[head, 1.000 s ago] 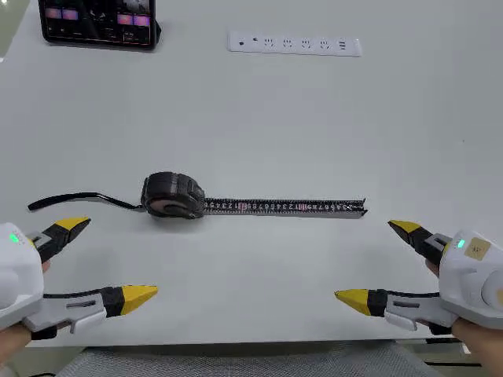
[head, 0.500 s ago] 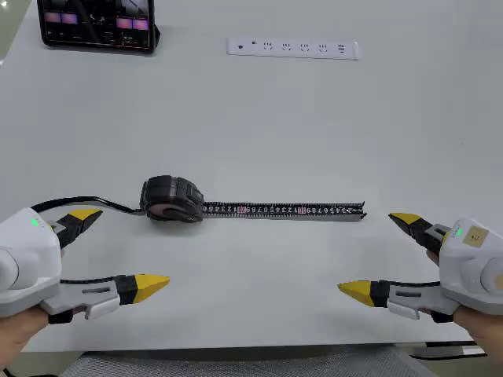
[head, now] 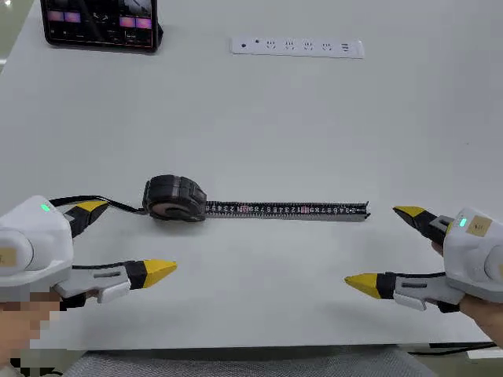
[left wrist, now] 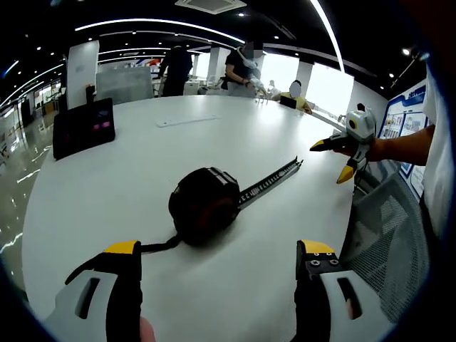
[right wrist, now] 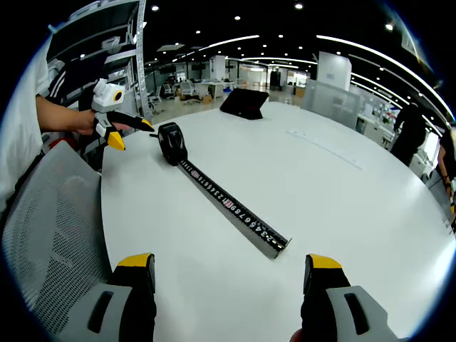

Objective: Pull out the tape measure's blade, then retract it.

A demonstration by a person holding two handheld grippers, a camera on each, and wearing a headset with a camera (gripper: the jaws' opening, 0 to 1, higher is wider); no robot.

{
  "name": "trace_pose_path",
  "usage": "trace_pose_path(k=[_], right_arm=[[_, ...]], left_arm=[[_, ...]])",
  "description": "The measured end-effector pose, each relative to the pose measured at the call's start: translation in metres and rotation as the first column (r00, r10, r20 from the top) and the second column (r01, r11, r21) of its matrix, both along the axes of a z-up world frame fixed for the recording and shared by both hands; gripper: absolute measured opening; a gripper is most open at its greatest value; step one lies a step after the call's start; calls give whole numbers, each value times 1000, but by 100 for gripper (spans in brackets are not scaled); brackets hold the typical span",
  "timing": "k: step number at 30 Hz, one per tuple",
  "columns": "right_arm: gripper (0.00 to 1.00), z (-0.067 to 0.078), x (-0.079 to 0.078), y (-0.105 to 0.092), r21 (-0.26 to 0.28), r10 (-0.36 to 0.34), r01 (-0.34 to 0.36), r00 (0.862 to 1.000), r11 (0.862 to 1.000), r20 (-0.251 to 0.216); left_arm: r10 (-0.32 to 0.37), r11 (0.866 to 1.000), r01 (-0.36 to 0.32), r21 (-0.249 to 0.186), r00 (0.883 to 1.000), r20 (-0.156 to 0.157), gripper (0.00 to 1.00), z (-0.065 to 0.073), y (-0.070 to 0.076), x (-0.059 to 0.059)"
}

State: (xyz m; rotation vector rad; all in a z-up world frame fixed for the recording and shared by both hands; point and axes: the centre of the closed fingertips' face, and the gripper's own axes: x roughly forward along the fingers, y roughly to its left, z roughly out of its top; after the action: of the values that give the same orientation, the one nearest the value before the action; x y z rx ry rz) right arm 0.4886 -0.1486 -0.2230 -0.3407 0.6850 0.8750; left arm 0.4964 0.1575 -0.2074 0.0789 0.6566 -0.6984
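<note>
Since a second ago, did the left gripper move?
Yes. The left gripper has crept forward, closer to the tape measure case, which hasn't shifted on the table.

Tablet (head: pixel 98 23) clipped by top edge; screen unreadable.

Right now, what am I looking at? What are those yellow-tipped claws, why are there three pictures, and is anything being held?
There is no robot here: a person holds a two-jaw gripper in each hand. The left gripper and the right gripper are both open and hold nothing. The wide picture comes from a camera on the person's head. The two round ones come from cameras riding on the grippers, looking along their jaws. On the white table lies a black tape measure, its blade pulled out toward the right gripper. Farther back lie a white power strip and a tablet.
</note>
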Motion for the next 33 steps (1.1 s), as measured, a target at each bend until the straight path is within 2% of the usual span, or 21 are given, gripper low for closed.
trace_pose_path(k=[7,20,33], right_arm=[[84,1,9,-4,-19,22,-22,1000,1000,-6],[80,-1,27,-15,-62,65,-66,998,996,-16],[78,-4,43,-27,-99,83,-85,996,991,-21]], left_arm=[[31,999,-31,-22,1000,-1,87,-1,-4,12],[33,998,-33,-49,999,2,86,-2,-17,29],[47,994,-48,-98,999,-14,84,-9,-30,34]])
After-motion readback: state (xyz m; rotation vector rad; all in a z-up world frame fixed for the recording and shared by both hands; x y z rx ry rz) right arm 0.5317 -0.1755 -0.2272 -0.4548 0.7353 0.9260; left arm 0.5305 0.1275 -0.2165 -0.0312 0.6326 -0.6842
